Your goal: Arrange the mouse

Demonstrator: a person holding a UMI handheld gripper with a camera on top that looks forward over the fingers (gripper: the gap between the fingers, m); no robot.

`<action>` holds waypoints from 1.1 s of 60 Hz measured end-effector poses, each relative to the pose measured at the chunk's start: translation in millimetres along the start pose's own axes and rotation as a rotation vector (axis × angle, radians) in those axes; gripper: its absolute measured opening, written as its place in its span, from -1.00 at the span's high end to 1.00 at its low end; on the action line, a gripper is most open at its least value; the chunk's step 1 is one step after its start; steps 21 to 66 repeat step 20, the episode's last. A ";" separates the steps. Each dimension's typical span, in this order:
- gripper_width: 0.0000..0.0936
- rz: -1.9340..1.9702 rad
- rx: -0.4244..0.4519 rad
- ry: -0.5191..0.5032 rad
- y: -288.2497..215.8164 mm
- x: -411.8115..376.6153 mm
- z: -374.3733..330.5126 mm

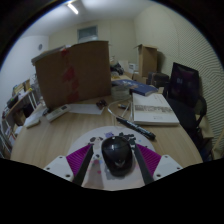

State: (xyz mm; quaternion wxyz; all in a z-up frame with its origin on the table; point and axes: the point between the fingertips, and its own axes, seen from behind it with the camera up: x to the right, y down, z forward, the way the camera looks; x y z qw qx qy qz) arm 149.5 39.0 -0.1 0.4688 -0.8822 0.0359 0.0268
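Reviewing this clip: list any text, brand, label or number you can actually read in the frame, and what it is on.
None can be read.
Cardboard box beyond the fingers: red marks on its front, too blurred to read.
White papers on the table: any print is too small to make out.
Mouse between the open gripper fingers: dark, no logo visible.

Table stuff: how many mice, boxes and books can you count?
Mouse: 1, between the gripper fingers
Boxes: 2, a big one and a small one
Book: 1, open
Total: 4
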 end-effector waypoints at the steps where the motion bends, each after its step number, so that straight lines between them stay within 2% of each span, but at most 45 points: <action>1: -0.79 0.006 0.008 -0.008 -0.3 -1.2 -4.1; 8: -0.79 0.010 0.041 -0.021 7.1 0.4 -46.3; 20: -0.80 0.002 0.084 -0.031 51.1 11.3 -116.4; 66: -0.80 0.002 0.084 -0.031 51.1 11.3 -116.4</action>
